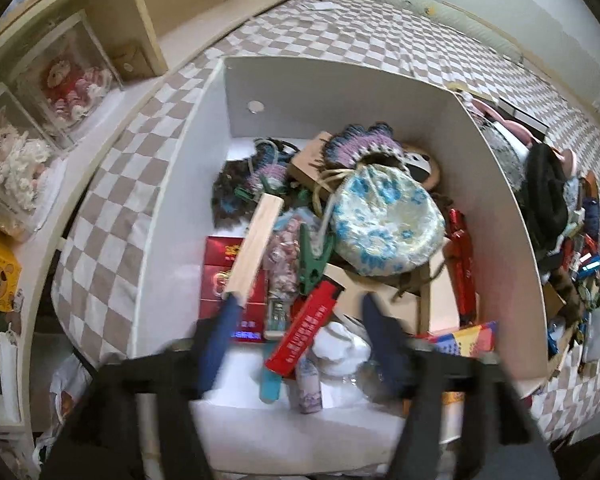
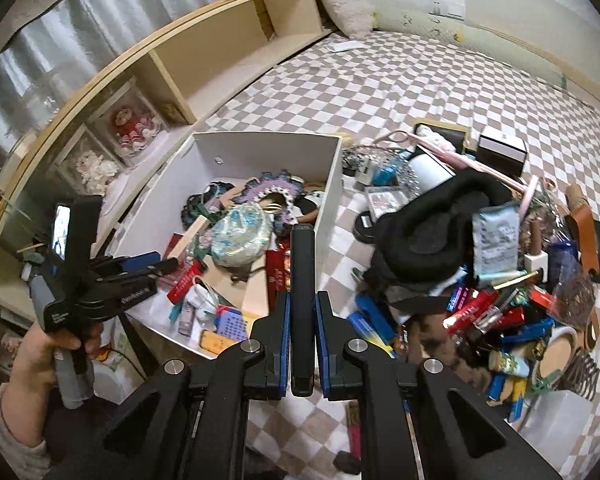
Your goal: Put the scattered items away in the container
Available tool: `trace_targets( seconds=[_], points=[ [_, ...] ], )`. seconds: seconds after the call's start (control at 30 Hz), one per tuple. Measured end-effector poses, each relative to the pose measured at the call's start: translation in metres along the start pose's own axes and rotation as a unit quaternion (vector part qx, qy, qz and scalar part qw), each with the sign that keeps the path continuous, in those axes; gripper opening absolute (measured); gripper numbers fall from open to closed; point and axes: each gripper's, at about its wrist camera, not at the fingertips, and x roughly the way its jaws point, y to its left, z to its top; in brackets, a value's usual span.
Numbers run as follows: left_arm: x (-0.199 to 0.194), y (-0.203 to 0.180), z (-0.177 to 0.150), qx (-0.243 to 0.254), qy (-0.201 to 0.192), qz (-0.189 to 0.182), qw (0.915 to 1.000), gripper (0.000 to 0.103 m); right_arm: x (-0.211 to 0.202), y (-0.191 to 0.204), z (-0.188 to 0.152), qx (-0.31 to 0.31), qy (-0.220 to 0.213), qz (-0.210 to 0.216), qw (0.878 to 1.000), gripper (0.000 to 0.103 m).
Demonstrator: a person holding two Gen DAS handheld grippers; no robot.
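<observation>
The white container (image 1: 496,200) sits on the checkered bed and holds several items: a blue-flowered pouch (image 1: 384,224), a green clip (image 1: 312,264) and a red pack (image 1: 304,328). My left gripper (image 1: 300,304) hangs over its near end, open, with nothing pressed between the pads. A light wooden stick (image 1: 254,248) lies in the box with its near end at the left fingertip (image 1: 230,308). My right gripper (image 2: 303,296) is shut on a long black bar (image 2: 302,272), above the bed by the container's (image 2: 332,184) right wall. The scattered pile (image 2: 500,280) lies to the right.
A wooden shelf (image 2: 220,60) with doll display cases (image 2: 132,128) runs along the left of the bed. A hand (image 2: 40,356) holds the left gripper (image 2: 160,264) at the box's near left corner. A black box (image 2: 500,148) and a pillow (image 2: 344,0) lie further back.
</observation>
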Motion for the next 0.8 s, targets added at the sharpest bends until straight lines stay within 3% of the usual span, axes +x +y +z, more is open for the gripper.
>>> trace_targets(
  seconds=[0.23, 0.47, 0.8],
  points=[
    [-0.003, 0.008, 0.003, -0.022, -0.014, 0.015, 0.9995, 0.09, 0.005, 0.011, 0.008, -0.007, -0.006, 0.011, 1.0, 0.012],
    [-0.01, 0.019, 0.008, -0.056, -0.029, -0.017, 0.9979, 0.098, 0.015, 0.022, 0.014, -0.017, -0.008, 0.028, 0.999, 0.012],
    [-0.015, 0.02, 0.01, -0.045, -0.04, -0.004, 0.9982, 0.099, 0.047, 0.055, 0.014, -0.053, 0.016, 0.042, 0.998, 0.012]
  ],
)
